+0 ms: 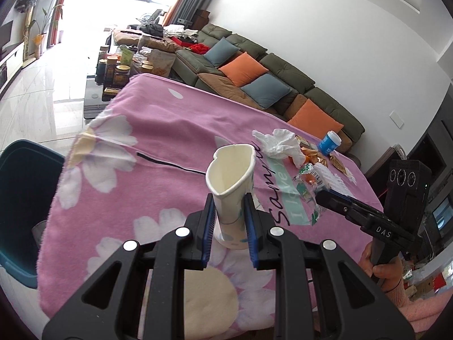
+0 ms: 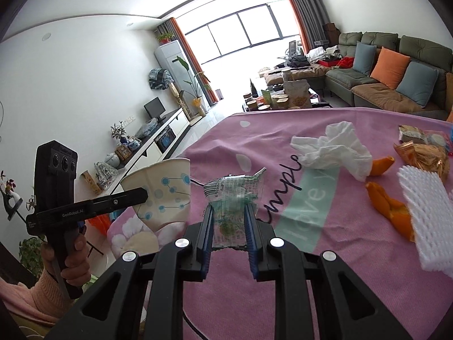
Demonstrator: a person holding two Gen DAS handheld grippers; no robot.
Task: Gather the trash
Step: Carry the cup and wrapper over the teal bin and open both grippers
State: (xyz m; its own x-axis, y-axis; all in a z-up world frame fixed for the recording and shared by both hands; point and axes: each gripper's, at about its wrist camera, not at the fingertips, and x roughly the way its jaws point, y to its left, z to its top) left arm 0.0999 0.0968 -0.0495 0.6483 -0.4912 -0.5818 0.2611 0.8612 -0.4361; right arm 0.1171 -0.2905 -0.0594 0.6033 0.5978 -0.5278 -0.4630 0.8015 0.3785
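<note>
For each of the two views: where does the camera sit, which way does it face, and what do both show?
Left wrist: behind the left gripper, which clamps a paper cup; faces the sofa; the right hand shows.
Right wrist: behind the right gripper, which clamps a plastic wrapper; faces the window; the left hand shows.
Shared: the pink blanket, crumpled tissue, cup, wrapper.

The teal bin (image 1: 25,198) beside the pink blanket (image 1: 170,147) is cut off by the left wrist view's edge, its inside dark; the paper cup (image 1: 230,187) has its lower sides covered by blue pads (image 1: 208,226); the white foam net (image 2: 430,221) runs out of the right wrist view — print on the clear wrapper (image 2: 232,195) is too small to read.
</note>
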